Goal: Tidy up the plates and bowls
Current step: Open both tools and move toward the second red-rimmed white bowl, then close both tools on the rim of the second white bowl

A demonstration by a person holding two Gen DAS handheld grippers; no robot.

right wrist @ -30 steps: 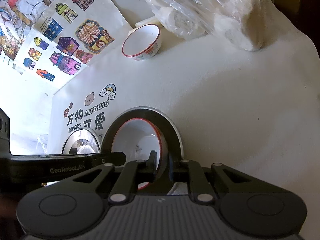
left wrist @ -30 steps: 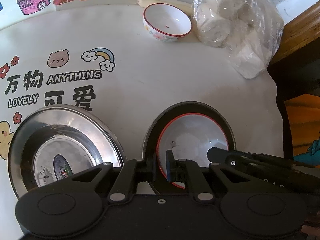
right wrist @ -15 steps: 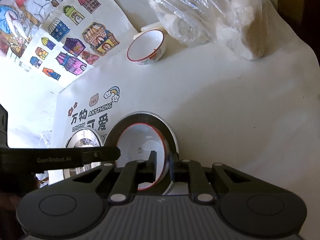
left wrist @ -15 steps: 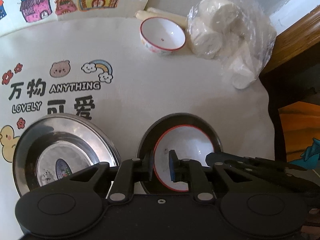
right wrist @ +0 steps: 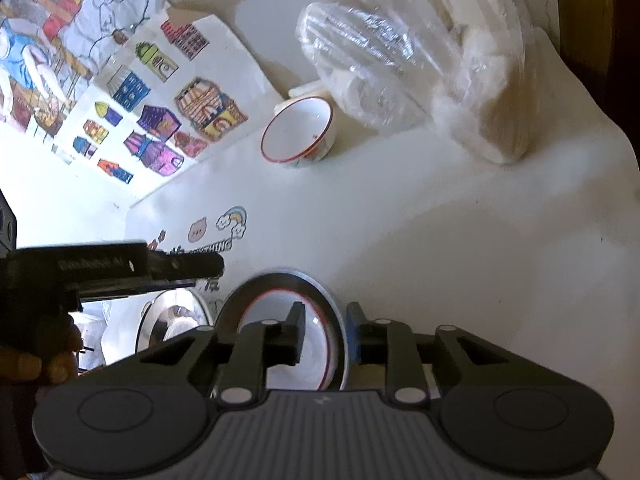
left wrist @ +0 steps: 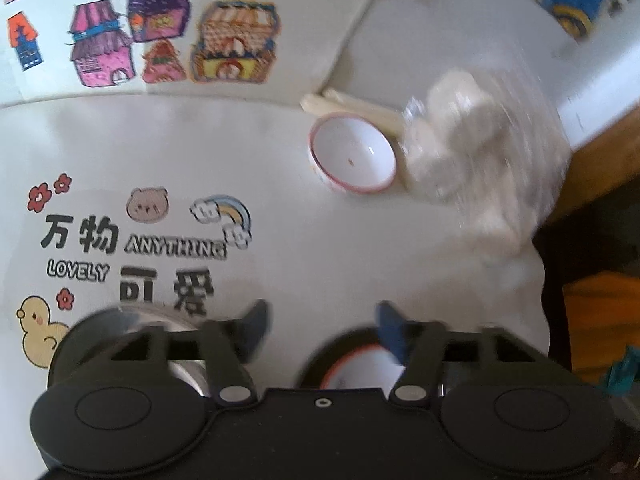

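Observation:
A white bowl with a red rim (right wrist: 272, 308) sits inside a dark steel plate (right wrist: 280, 280) near the table's front. My right gripper (right wrist: 325, 322) straddles their right rim. Its jaws are opening, one finger is inside the bowl, and the pads no longer press. My left gripper (left wrist: 322, 320) hangs above the same bowl (left wrist: 360, 364) with its jaws opening wide and nothing between them; from the right wrist it appears side-on (right wrist: 180, 264). A second steel plate (left wrist: 188, 372) lies to the left. Another red-rimmed bowl (left wrist: 352, 160) stands at the far side.
A clear bag of white rolls (left wrist: 472, 160) lies right of the far bowl, with pale sticks (left wrist: 352, 108) behind it. Drawings of coloured houses (left wrist: 160, 40) lie at the back. The printed cloth's right edge (left wrist: 540, 280) drops off. A person's hand (right wrist: 40, 360) holds the left gripper.
My left gripper let go of the bowl's rim, opened wide and rose away. The right gripper's jaws parted from the rim of the bowl and plate.

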